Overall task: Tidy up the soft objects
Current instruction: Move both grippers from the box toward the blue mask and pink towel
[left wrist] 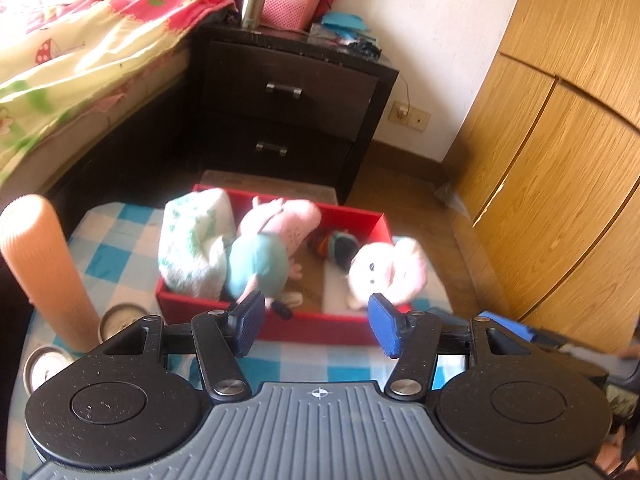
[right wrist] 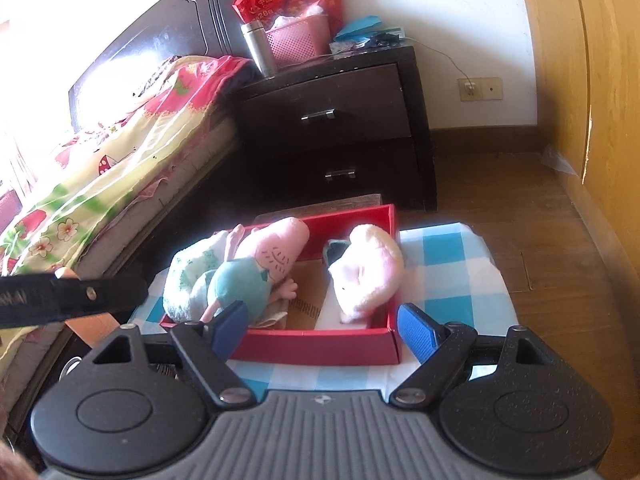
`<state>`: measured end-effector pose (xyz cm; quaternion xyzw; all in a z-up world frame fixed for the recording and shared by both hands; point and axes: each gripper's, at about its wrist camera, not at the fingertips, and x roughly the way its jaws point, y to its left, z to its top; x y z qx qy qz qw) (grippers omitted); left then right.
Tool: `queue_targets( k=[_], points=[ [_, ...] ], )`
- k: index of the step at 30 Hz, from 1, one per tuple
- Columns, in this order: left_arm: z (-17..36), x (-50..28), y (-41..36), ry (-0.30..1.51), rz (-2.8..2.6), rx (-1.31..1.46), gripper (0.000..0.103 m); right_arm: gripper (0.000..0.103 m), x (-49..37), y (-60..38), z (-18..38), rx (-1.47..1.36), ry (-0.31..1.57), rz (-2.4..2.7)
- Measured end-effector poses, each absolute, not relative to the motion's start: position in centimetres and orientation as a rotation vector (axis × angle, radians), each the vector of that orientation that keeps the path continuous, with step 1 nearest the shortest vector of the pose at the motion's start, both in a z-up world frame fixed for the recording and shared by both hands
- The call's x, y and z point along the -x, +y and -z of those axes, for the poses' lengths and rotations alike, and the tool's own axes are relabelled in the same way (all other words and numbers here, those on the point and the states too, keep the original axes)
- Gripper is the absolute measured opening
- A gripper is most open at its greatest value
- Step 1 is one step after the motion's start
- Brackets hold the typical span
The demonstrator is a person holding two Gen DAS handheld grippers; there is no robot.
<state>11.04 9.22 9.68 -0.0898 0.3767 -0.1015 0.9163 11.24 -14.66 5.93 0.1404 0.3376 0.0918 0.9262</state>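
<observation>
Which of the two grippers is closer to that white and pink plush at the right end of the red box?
Left, it seems. The left gripper has one pad almost at the plush; the right gripper sits farther back.

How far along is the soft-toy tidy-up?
Looks nearly done: the pig plush in the teal dress, the white-green pillow, the white-pink plush and a small dark toy all lie in the red box. In hand: nothing; left gripper and right gripper are open and empty. No loose soft item shows on the checked cloth.
</observation>
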Motion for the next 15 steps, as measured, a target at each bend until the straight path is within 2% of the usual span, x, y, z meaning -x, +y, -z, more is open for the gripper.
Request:
queue_targets(
  k=[10,15],
  points=[
    [-6.5,-7.9,11.1,0.875,0.162,0.098,0.062,0.061,-10.1,-13.9,-5.0,-0.258,0.730,-0.208],
    [-6.6,-6.7,13.5,0.867,0.148,0.216,0.062,0.061,-7.9,-9.6,-3.8,-0.163,0.799,-0.369]
  ],
)
